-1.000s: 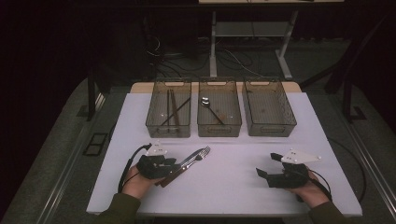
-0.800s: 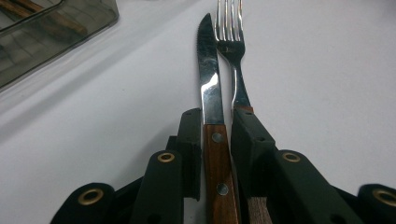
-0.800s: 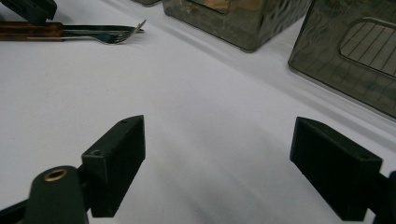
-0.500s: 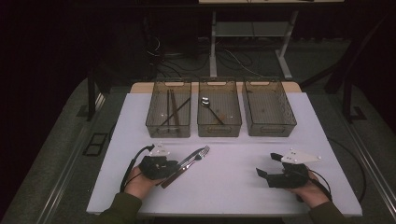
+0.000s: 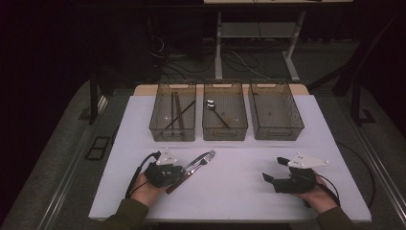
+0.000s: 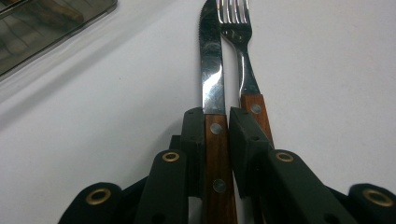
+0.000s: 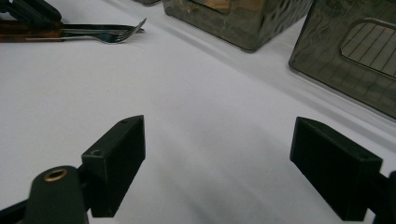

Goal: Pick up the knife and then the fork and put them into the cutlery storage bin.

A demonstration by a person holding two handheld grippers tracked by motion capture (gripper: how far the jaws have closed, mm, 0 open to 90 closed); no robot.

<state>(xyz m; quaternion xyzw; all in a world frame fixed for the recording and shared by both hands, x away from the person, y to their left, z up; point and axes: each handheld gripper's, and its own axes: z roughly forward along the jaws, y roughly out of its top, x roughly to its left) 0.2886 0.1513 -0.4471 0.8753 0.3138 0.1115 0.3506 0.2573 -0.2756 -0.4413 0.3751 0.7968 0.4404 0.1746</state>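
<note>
Left gripper [image 6: 217,126], its jaws just narrowed, pinches the knife [image 6: 211,84] by its wooden handle, the fork [image 6: 243,60] just beside. Right gripper [image 7: 217,154] stands spread over bare table [image 7: 196,107], well apart from the knife.

Left gripper [image 6: 217,126]: fingers [image 6: 194,140] closed further over the last second, now pressed against both sides of the knife's [image 6: 212,88] wooden handle, the knife caught between them. Hand carrying it nudged only slightly, barely shifted on the counter [image 5: 230,191] in the high view. Knife and fork [image 6: 240,51] alongside each other, in much the same spot near the left gripper as in the earlier high views, fork handle lying just outside the right-hand finger in the left gripper view.
</note>
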